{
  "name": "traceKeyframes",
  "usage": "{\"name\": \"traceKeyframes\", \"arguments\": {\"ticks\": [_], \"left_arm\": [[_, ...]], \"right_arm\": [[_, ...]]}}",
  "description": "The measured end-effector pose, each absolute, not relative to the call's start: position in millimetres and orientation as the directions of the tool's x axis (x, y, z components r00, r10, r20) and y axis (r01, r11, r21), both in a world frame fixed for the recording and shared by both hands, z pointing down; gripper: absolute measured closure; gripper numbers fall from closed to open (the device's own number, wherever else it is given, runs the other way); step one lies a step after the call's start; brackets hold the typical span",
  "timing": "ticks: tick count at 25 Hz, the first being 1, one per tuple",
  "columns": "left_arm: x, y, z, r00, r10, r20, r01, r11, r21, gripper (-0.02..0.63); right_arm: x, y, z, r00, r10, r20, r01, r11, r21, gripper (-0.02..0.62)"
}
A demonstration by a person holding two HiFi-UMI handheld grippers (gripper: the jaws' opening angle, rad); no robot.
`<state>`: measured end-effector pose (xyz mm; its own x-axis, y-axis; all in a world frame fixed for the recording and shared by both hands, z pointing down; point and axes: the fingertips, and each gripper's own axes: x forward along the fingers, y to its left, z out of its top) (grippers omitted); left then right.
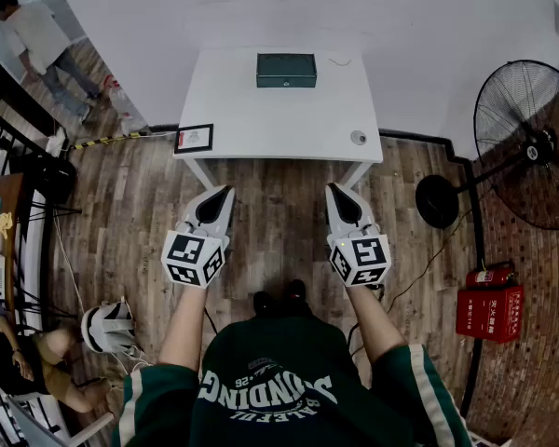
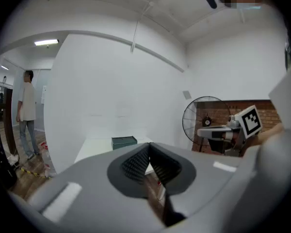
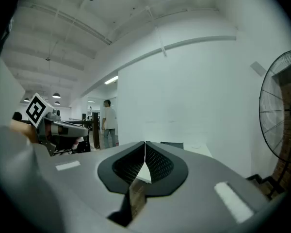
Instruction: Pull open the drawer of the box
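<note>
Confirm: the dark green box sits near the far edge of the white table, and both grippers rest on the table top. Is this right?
No. The dark green box sits there on the white table, but the head view shows the left gripper and right gripper above the floor.

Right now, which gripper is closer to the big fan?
Right. The right gripper is to the left of the fan; the left gripper is even farther left, past the right one.
</note>
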<state>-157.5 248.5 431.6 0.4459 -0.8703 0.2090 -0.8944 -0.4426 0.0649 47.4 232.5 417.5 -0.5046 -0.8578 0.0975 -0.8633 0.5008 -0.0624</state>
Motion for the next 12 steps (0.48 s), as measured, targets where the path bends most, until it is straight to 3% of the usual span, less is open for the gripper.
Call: {"name": "traceKeyframes", "arguments": {"ticks": [12], "left_arm": [[-137.8, 235.8, 438.3, 0.423, -0.879, 0.22, -0.906, -0.415, 0.083, 0.553]], "right_arm": [[58.4, 214.3, 425.4, -0.533, -0.838, 0.117, -0.846, 0.531, -0.051, 0.594]]}}
